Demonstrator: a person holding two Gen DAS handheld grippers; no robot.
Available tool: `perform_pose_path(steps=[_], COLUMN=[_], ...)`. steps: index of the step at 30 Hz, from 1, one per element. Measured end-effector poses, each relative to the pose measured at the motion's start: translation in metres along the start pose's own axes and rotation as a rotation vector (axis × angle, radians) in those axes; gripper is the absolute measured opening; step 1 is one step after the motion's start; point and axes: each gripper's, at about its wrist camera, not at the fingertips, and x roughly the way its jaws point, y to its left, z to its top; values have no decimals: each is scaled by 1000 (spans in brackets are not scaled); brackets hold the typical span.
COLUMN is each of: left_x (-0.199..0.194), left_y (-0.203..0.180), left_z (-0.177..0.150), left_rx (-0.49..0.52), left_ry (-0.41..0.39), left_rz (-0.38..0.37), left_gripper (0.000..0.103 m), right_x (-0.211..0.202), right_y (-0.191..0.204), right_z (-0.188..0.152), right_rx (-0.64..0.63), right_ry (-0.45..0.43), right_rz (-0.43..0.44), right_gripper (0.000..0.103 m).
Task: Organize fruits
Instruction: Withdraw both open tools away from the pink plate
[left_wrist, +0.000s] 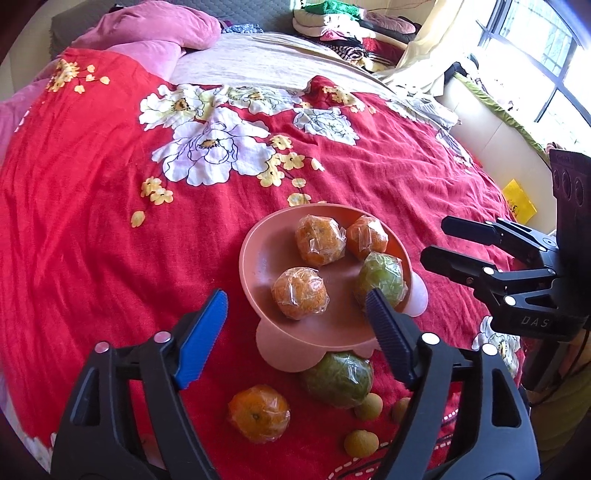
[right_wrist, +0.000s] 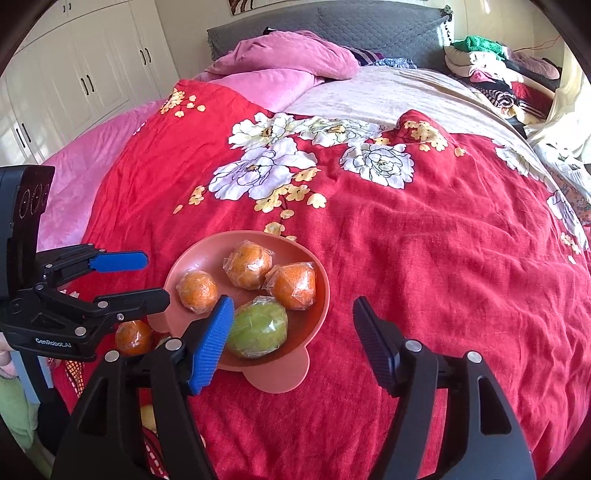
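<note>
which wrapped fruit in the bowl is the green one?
The green fruit at the pink bowl's near right rim, close to the right claw. The other three in the bowl are orange.

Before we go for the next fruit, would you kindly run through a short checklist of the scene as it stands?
1. Left gripper empty, jaws apart: ok.
2. Right gripper empty, jaws apart: ok.
3. Pink bowl upright on the red bedspread: ok.
4. Room left in the bowl: ok; it holds three oranges and one green fruit, with a bare patch at its left side.
5. Next fruit reachable: ok; an orange and a second green fruit lie on the bedspread just in front of the bowl.
6. Small round fruits all accounted for: cannot tell; the left gripper hides part of that area.
</note>
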Motion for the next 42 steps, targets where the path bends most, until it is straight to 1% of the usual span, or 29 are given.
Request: perform_pose_path(steps=[2, 7, 12, 23, 32, 42], left_x=[-4, -13, -19, -31, -38, -43], left_y=[0, 1, 2, 5, 0, -5], left_z=[0, 0, -1, -5, -9, -18], left_rx=[-5, -17, -27, -43, -33, -24], left_ry=[-6, -23, -36, -46, -47, -36], left_rz=[5, 15, 23, 28, 19, 14], left_gripper=[80, 88, 93, 93, 93, 93], right_x=[-4, -13, -23, -40, -52, -59], right_y=[2, 4, 6, 11, 20, 25], right_z=[-1, -3, -6, -13, -18, -31], right_rx=[-1, -3, -7, -12, -25, -36], right_ry=[-11, -29, -44, -70, -83, -74], right_rz=[-1, -13, -20, -19, -12, -9], right_gripper=[71, 76, 79, 81, 82, 83])
